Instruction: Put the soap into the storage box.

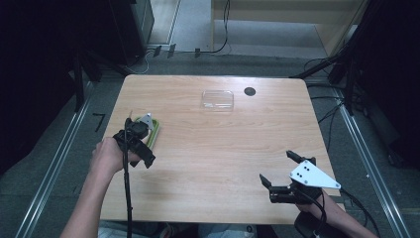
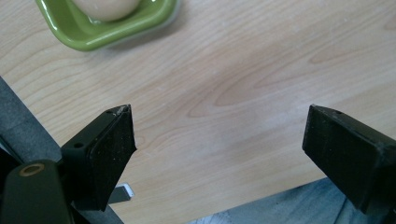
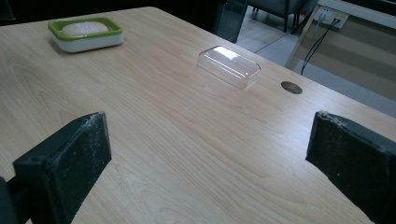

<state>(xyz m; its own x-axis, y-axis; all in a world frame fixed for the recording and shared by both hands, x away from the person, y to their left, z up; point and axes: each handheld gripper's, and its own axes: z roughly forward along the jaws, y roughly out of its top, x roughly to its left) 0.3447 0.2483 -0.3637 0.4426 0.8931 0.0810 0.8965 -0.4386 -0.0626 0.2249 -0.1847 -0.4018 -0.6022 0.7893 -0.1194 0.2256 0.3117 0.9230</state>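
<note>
Approach step. Left gripper (image 1: 134, 130), jaws spread, hangs over the green soap dish (image 3: 86, 34) at the table's (image 1: 218, 163) left edge (contact probably none). Right gripper (image 1: 280, 169) idles, released. Next: align, descend, grip.

My left gripper (image 1: 134, 141) is a black block with a small grey three-cornered plate (image 1: 146, 119) on top, and a black cable (image 1: 128, 193) trails from it down along my bare forearm. My right gripper (image 1: 278, 172) is black too, topped by a larger pale grey plate (image 1: 313, 174) marked with a few dark screw dots, and a black cable (image 1: 317, 206) loops off behind it. In the left gripper view, one matte black finger (image 2: 103, 149) shows small screw holes and a chipped pale tip, with a brass-ringed hole (image 2: 31, 169) on the housing beneath. In the right gripper view, my fingers (image 3: 70, 161) are thick black pads speckled with pale dust.
</note>
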